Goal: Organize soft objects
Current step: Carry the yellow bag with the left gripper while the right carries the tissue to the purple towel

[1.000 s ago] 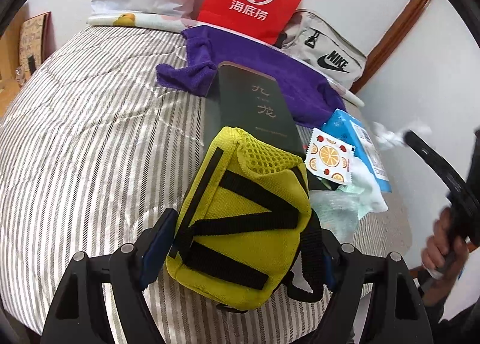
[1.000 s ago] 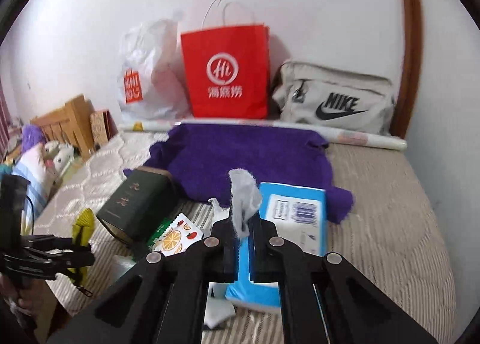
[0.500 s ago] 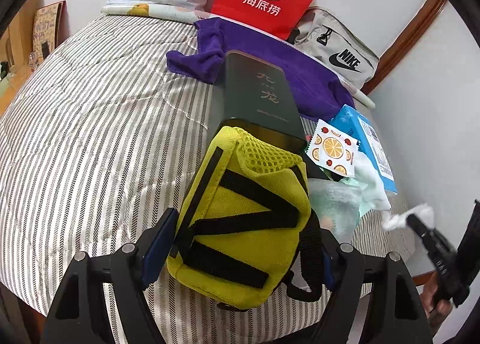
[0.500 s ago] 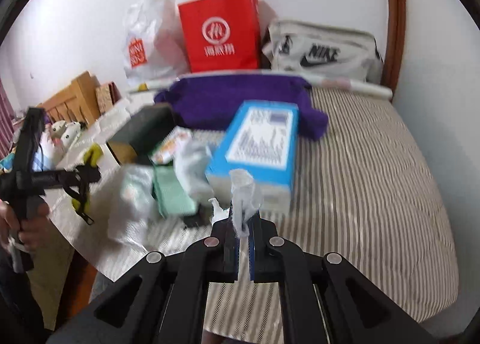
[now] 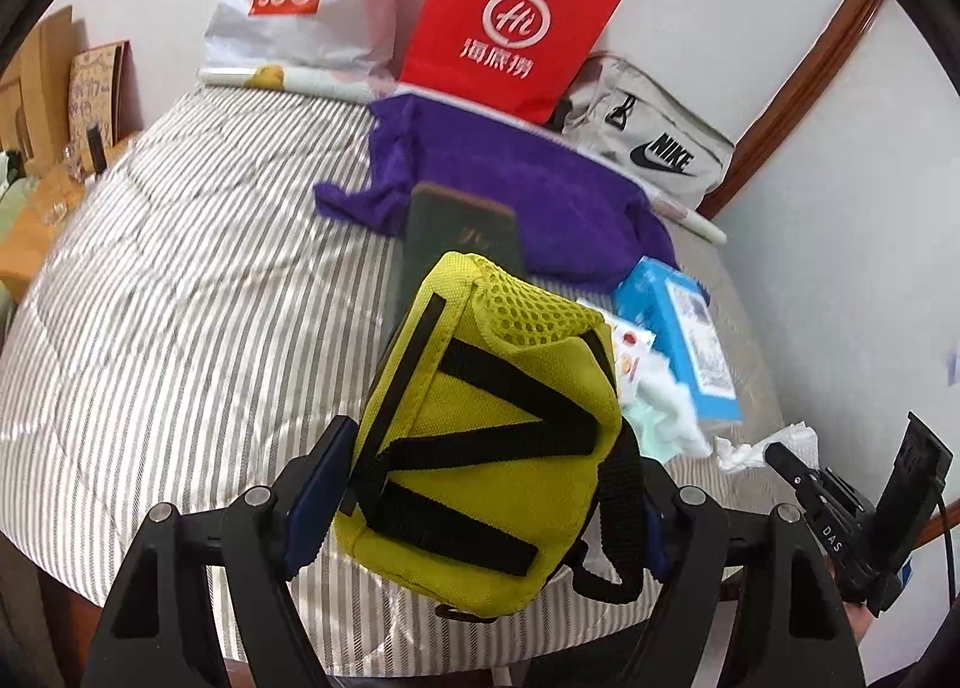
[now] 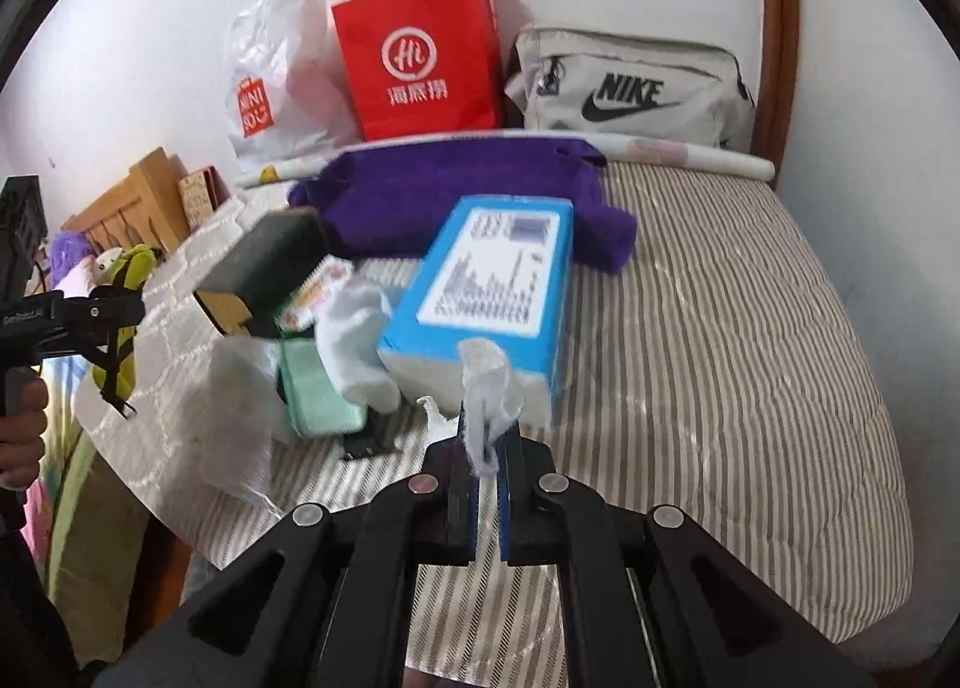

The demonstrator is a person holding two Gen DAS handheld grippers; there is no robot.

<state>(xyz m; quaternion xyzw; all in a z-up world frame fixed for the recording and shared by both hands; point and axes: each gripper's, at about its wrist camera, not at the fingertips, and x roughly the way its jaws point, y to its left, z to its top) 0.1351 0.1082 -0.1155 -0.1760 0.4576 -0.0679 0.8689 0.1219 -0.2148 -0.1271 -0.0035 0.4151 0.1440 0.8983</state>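
My left gripper [image 5: 480, 508] is shut on a yellow pouch [image 5: 492, 436] with black straps and holds it above the striped bed [image 5: 180, 328]. My right gripper [image 6: 483, 448] is shut on a crumpled white tissue [image 6: 486, 376] and holds it above the bed's near edge; it also shows in the left wrist view [image 5: 780, 454]. A purple towel [image 6: 450, 184] lies at the back. A blue tissue pack [image 6: 486, 280], a white cloth [image 6: 360, 340], a green pack [image 6: 318, 394] and a clear plastic bag [image 6: 234, 388] lie in a pile.
A dark green box [image 6: 270, 262] and a fruit-print sachet [image 6: 312, 292] lie by the pile. A red paper bag [image 6: 420, 63], a white Miniso bag [image 6: 270, 87], a grey Nike bag [image 6: 630, 87] and a paper roll [image 6: 660, 153] stand along the wall.
My right gripper drew back with the tissue toward the bed's near edge. My left gripper pulled back a little and tilted up, still holding the yellow pouch.
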